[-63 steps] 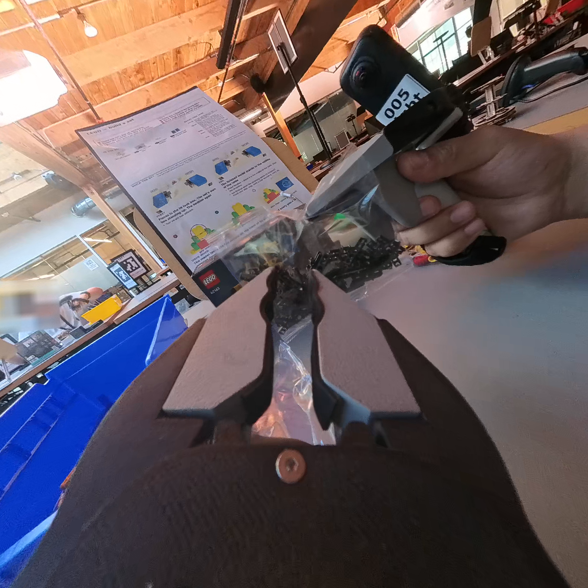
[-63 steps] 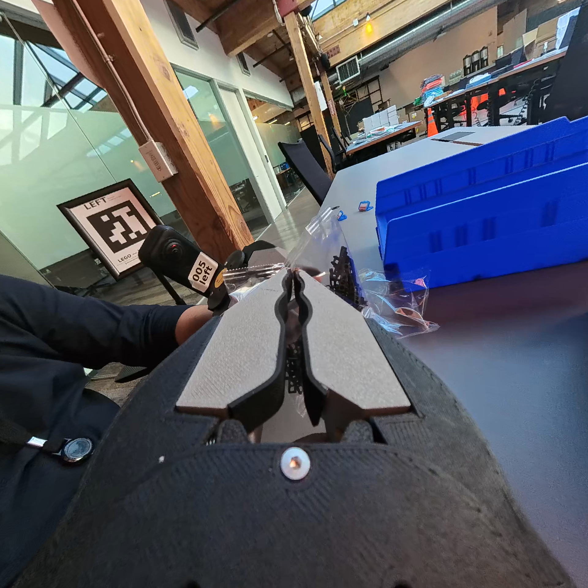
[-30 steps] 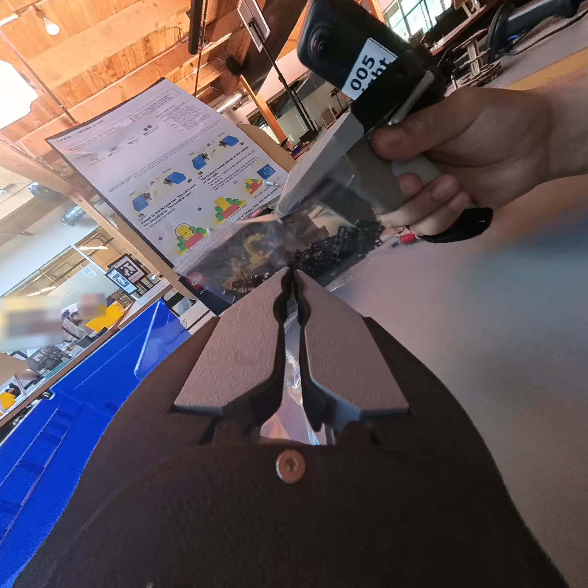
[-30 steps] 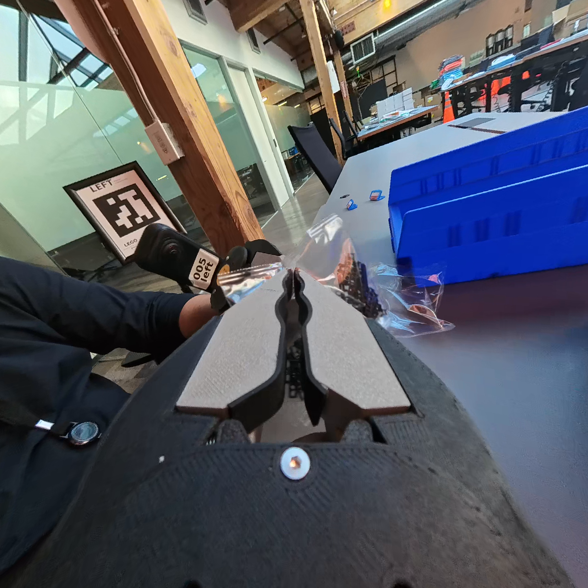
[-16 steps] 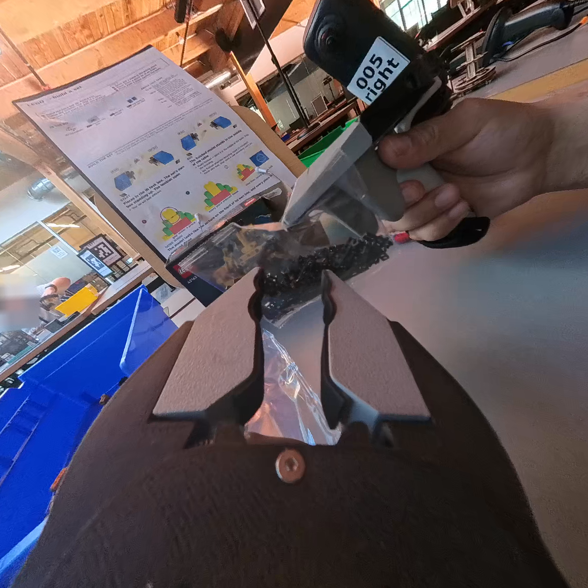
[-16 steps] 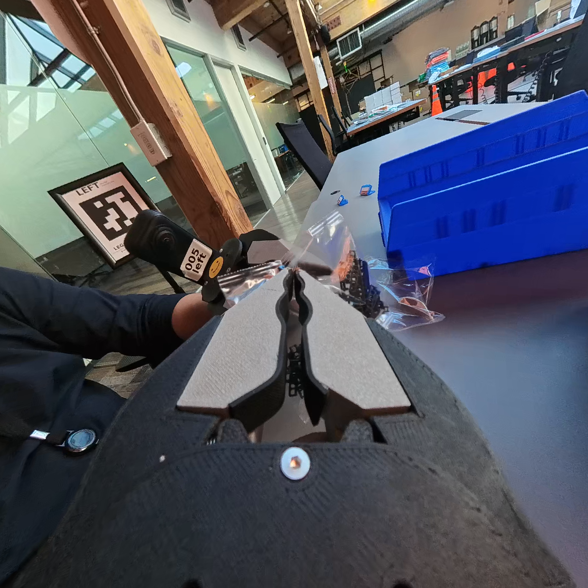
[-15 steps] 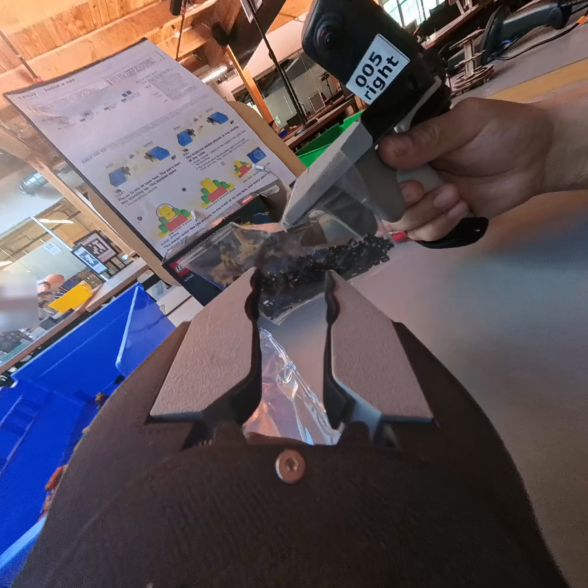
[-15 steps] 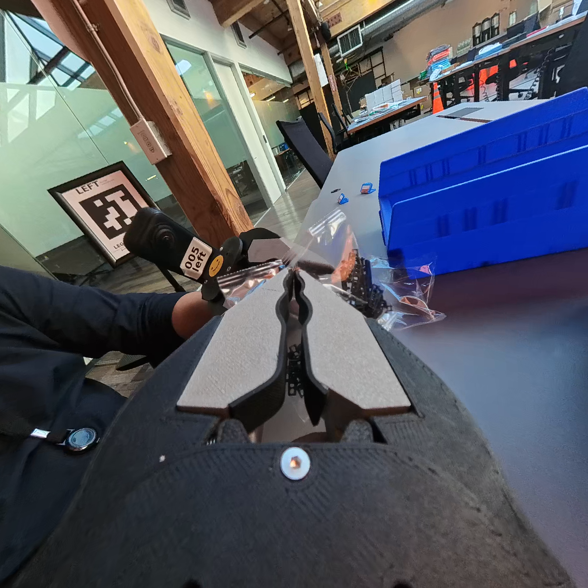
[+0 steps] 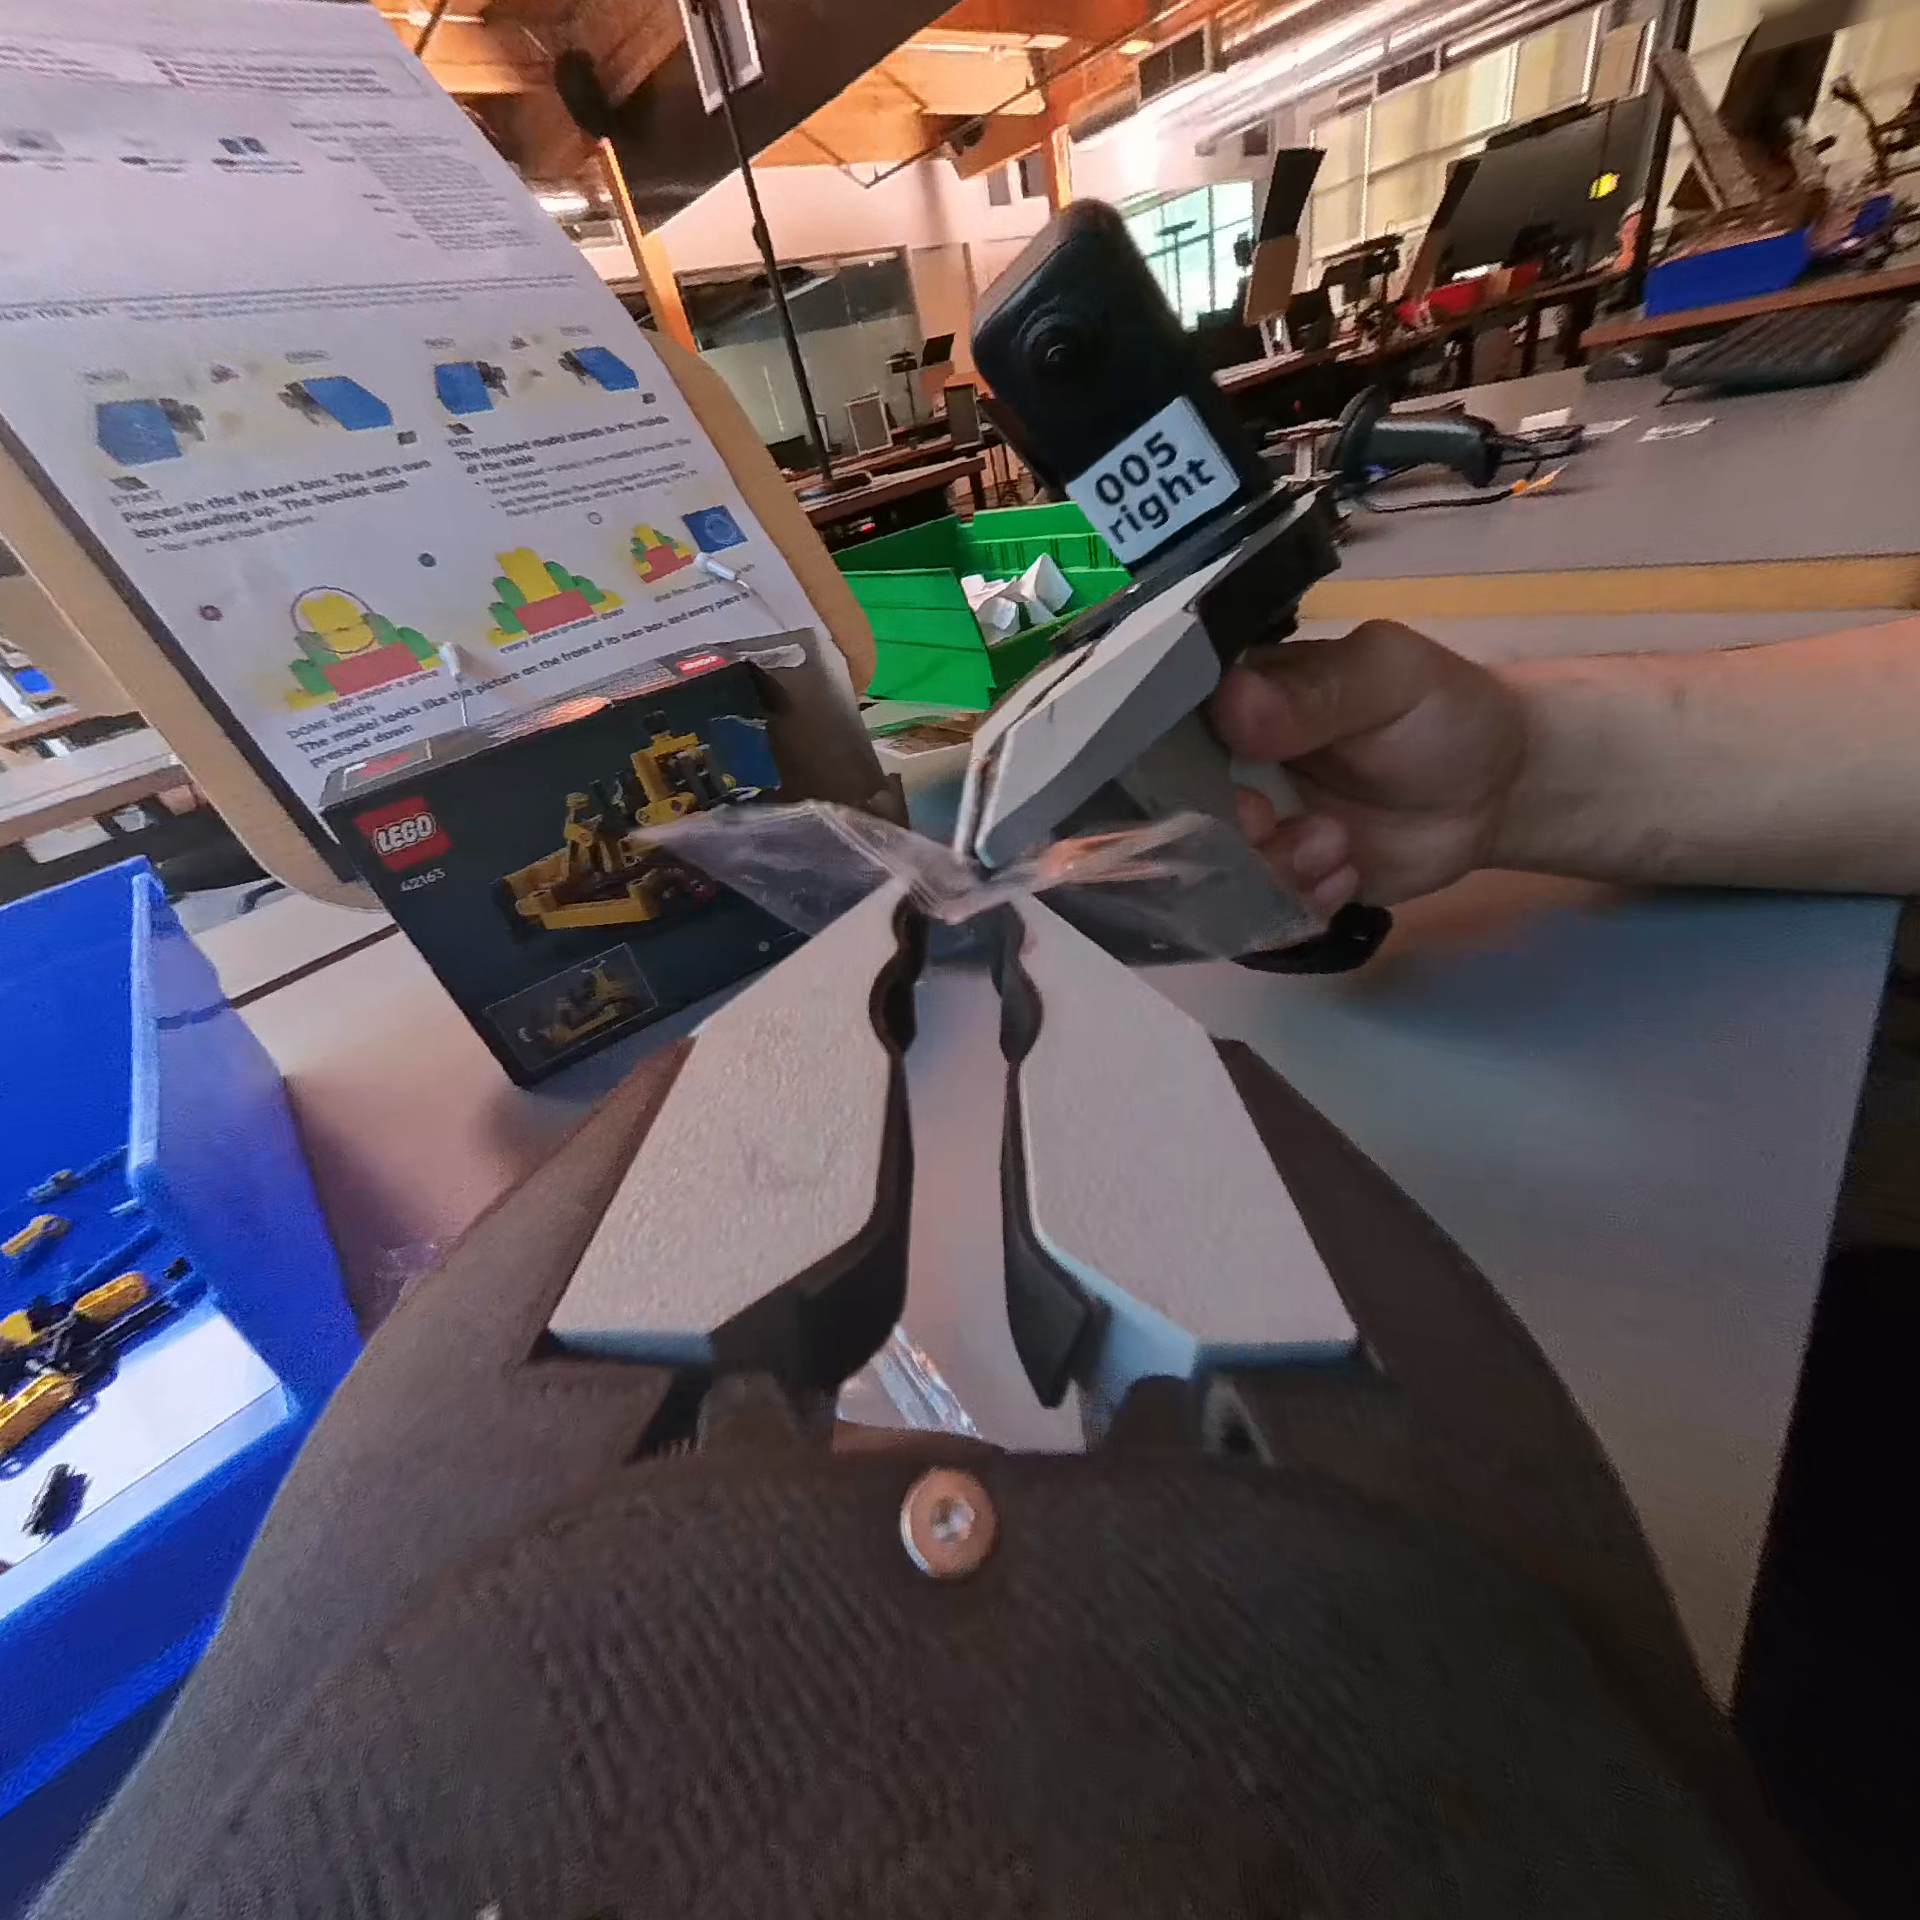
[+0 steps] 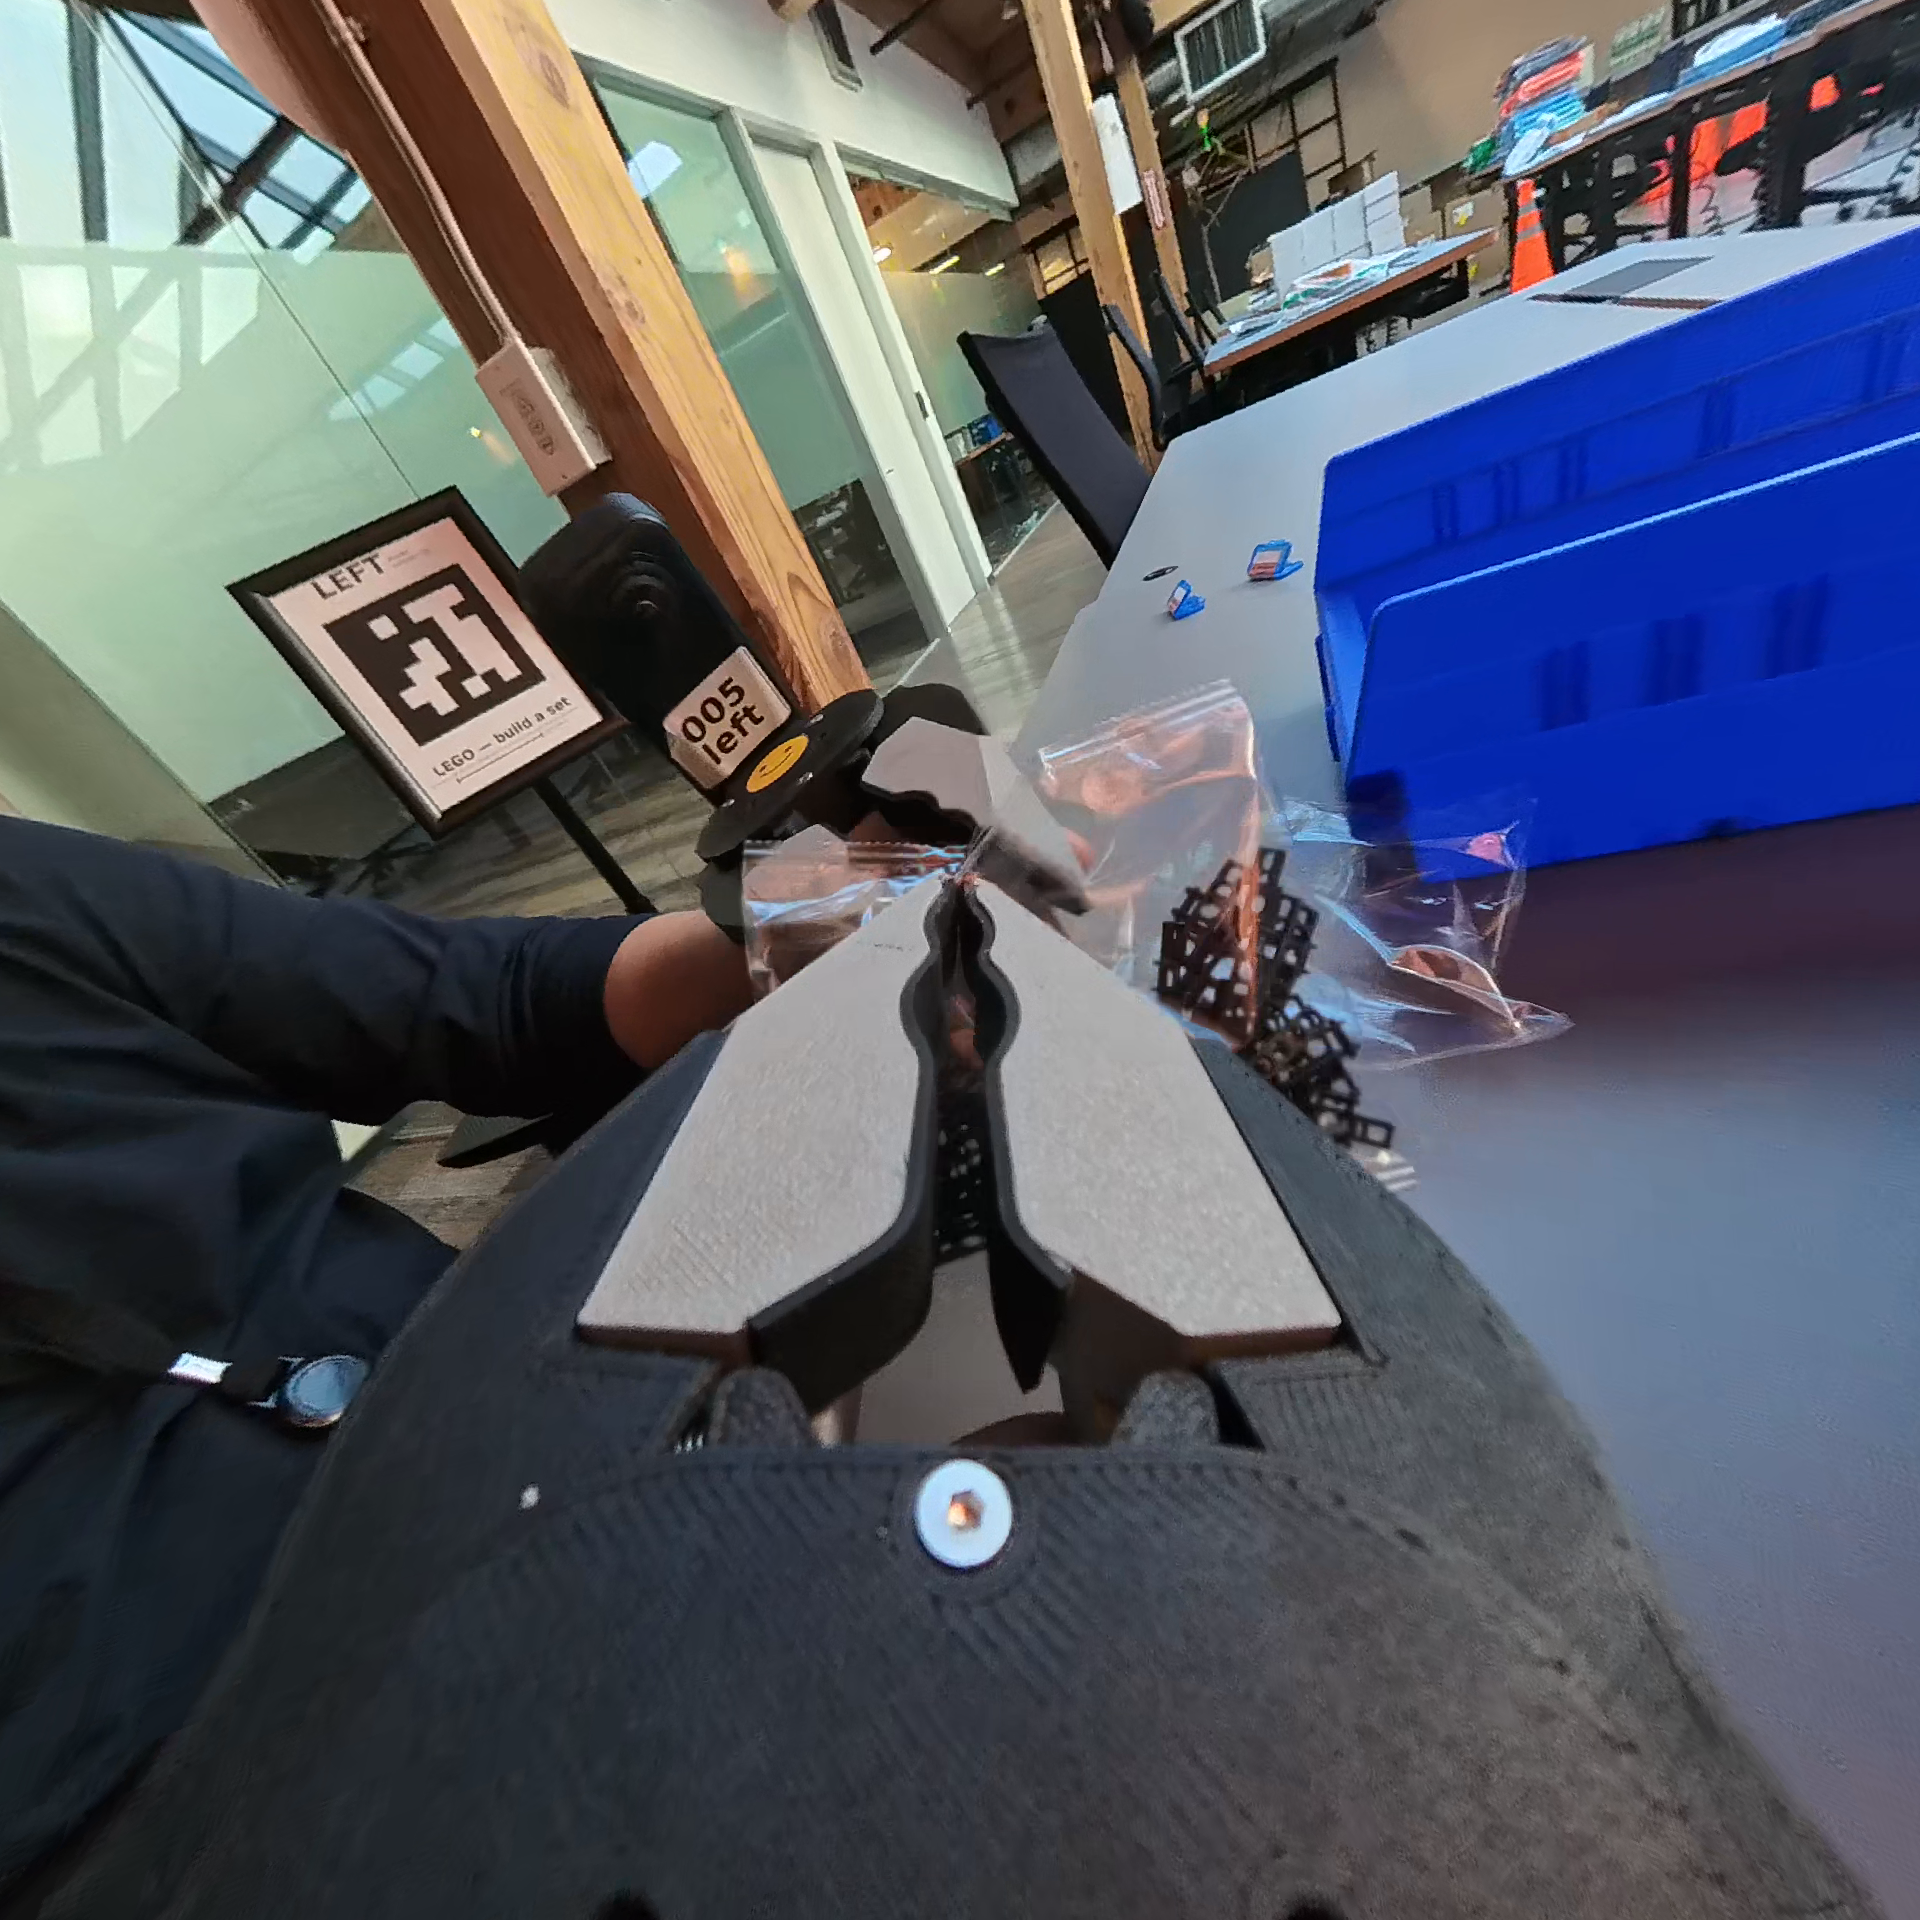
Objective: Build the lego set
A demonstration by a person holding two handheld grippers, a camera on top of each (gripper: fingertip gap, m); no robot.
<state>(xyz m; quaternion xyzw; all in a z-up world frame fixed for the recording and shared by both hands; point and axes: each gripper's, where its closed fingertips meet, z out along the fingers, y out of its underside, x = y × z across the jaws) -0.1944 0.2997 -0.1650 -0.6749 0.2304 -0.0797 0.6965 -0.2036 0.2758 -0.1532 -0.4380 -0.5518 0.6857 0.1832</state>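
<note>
A clear plastic bag with black lego pieces hangs between both grippers above the grey table. Some black pieces lie on the table under it. My right gripper is shut on the bag's edge. It shows in the left wrist view, pinching the bag. My left gripper is narrowly open, its tips on either side of the bag's edge. It shows in the right wrist view, just beyond the right tips.
A black lego box stands behind the bag under a leaning instruction sheet. A blue bin at left holds yellow and black pieces. A green bin stands farther back. A blue bin and small blue pieces lie right. My left and right fingertips are right by each other.
My left gripper let go of the bag, opened wide, and has now narrowed around its edge. Both grippers turned. The black pieces slid down and some spilled onto the table. The right gripper stayed shut.
</note>
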